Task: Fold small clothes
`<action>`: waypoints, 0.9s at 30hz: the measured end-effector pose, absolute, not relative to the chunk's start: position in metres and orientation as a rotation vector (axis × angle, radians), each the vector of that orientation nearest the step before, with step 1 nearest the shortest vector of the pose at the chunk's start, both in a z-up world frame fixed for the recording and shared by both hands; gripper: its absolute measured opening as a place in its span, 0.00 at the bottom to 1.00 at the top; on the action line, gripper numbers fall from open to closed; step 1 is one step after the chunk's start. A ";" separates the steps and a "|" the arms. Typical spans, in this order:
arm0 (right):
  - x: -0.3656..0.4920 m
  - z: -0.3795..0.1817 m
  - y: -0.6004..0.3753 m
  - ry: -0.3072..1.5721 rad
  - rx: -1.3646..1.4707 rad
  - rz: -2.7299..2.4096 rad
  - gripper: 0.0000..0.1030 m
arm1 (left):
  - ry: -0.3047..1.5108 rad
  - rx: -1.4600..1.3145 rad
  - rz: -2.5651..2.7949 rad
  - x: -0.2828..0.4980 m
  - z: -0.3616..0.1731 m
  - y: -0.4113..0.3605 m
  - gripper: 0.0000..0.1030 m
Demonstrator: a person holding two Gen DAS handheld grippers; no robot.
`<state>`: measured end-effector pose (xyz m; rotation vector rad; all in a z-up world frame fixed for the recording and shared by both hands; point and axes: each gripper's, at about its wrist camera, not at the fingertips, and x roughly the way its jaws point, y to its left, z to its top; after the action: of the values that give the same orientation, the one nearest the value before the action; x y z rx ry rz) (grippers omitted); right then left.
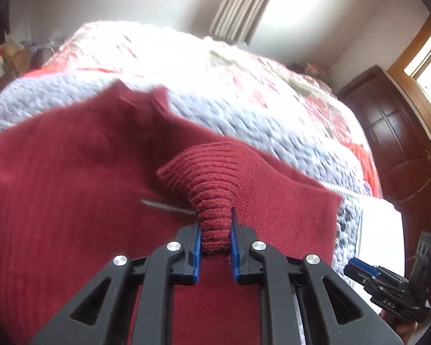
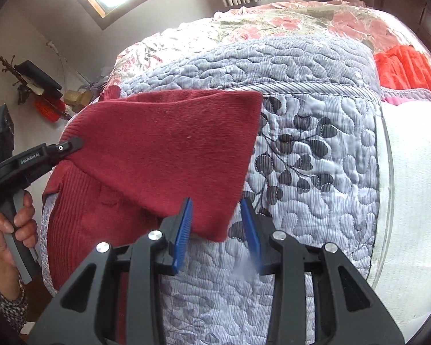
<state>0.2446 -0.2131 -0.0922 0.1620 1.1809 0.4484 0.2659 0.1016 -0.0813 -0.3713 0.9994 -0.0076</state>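
Here, one red sweater (image 1: 71, 172), two tools, left tool (image 1: 215, 230) clamping, right tool (image 2: 217, 224) apart

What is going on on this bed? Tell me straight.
A person is folding a dark red sweater on a quilted bedspread, with a handheld gripper in each hand. The left gripper is shut on the sweater's ribbed edge and lifts it, so part of the sweater is folded over. The right gripper is open, with a corner of the sweater between its fingers, not clamped.

Quilted blue-grey bedspread (image 2: 316, 66), floral quilt (image 2: 273, 26), dark wooden wardrobe (image 1: 396, 132), striped curtain (image 1: 241, 3)
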 end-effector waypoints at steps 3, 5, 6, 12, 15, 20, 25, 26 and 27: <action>0.248 -0.093 -0.199 1.187 0.174 0.470 0.35 | 0.961 -0.349 0.070 0.261 -0.069 0.140 0.15; 0.251 -0.096 -0.188 1.200 0.186 0.488 0.35 | 0.957 -0.338 0.121 0.253 -0.067 0.173 0.15; 0.254 -0.098 -0.182 1.206 0.191 0.495 0.35 | 0.959 -0.336 0.149 0.253 -0.068 0.188 0.15; 0.269 -0.112 -0.140 1.254 0.214 0.542 0.41 | 0.991 -0.351 0.240 0.247 -0.096 0.240 0.15; 0.275 -0.122 -0.118 1.294 0.201 0.549 0.49 | 1.016 -0.334 0.245 0.245 -0.114 0.240 0.16; 0.282 -0.143 -0.097 1.356 0.093 0.466 0.17 | 1.041 -0.308 0.239 0.249 -0.133 0.239 0.18; 0.282 -0.145 -0.104 1.356 0.088 0.446 0.11 | 1.048 -0.278 0.307 0.243 -0.139 0.264 0.37; 0.282 -0.145 -0.103 1.360 0.088 0.449 0.12 | 1.044 -0.254 0.341 0.240 -0.139 0.273 0.37; 0.282 -0.145 -0.105 1.361 0.094 0.452 0.15 | 1.045 -0.234 0.373 0.237 -0.139 0.279 0.38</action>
<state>0.2816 -0.1047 -0.1450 0.0940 1.3611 0.4516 0.2372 0.2791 -0.1387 -0.2339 1.0446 0.3734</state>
